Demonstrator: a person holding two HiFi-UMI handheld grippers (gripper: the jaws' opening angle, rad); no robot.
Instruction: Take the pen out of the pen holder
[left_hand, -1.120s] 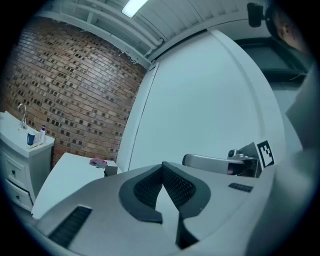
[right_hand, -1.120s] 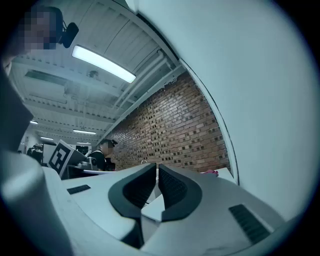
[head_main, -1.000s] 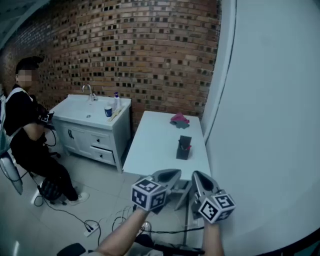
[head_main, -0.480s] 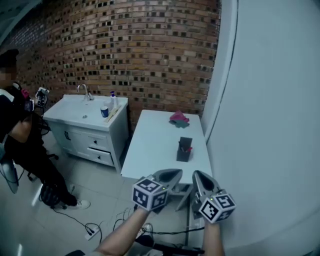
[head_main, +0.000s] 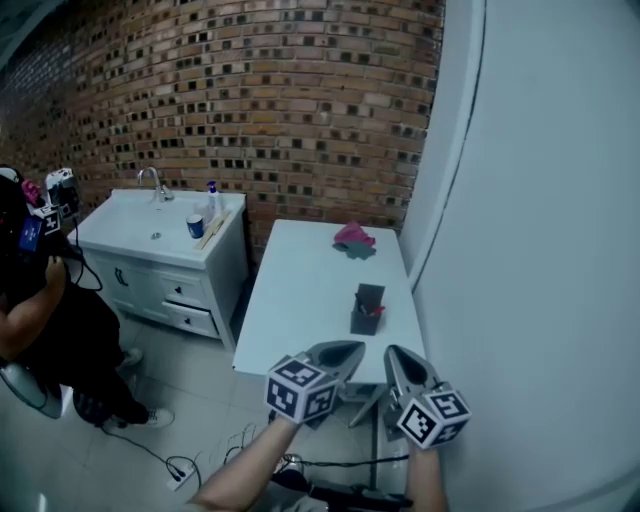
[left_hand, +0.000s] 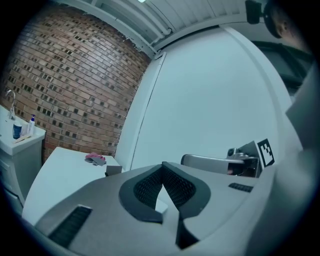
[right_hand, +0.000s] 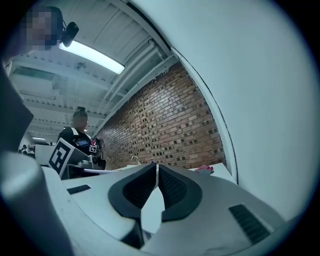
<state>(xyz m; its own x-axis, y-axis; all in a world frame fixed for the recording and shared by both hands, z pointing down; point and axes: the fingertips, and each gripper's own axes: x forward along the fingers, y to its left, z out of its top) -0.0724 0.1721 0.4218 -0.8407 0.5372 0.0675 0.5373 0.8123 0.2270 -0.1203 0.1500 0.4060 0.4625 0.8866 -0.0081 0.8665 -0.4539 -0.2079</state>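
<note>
Head view shows pen holder (head_main: 367, 308); gripper views show left gripper (left_hand: 162, 167), right gripper (right_hand: 157, 167) pressed together, empty.

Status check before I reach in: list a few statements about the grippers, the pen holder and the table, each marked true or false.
The pen holder stands on the white table. True.
The left gripper is wide open. False: its jaws are together, with nothing between them.
The right gripper is shut and empty. True.
The pink cloth lies at the table's near edge, by the grippers. False: it lies at the far end, toward the brick wall.
</note>
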